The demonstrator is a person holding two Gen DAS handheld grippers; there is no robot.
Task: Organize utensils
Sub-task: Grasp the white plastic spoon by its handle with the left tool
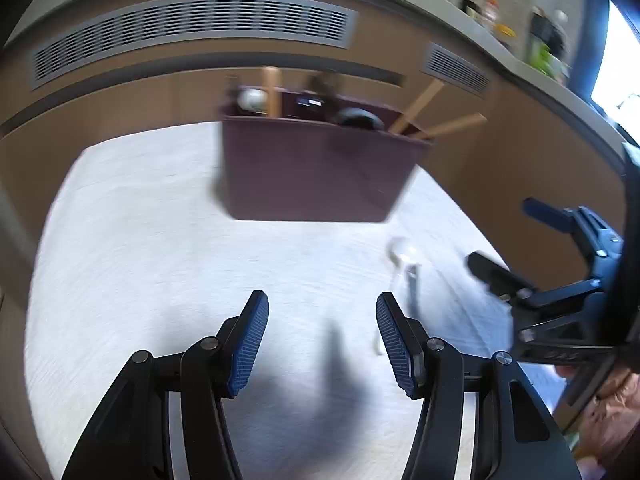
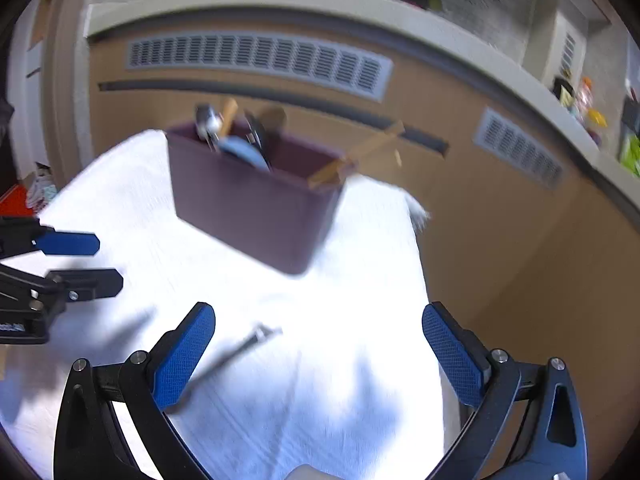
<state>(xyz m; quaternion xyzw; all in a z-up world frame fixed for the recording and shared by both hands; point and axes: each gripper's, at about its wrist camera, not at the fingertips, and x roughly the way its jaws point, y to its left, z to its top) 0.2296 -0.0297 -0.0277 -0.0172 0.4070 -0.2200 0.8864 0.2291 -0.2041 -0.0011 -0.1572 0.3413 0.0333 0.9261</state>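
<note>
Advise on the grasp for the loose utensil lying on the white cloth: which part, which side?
Probably the handle of the utensil, near its middle, approached from above with the right hand-held gripper, jaws across the handle. It lies flat and slim on the white cloth, clear of the maroon bin, between that gripper's open fingers. Blur hides its exact type.

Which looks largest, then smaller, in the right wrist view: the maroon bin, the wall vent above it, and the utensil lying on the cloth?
1. Maroon bin: covers the most area.
2. Wall vent: longer than the bin but thin; it is farther away, so true size is unsure.
3. Utensil: thin, blurred, clearly smallest.
</note>
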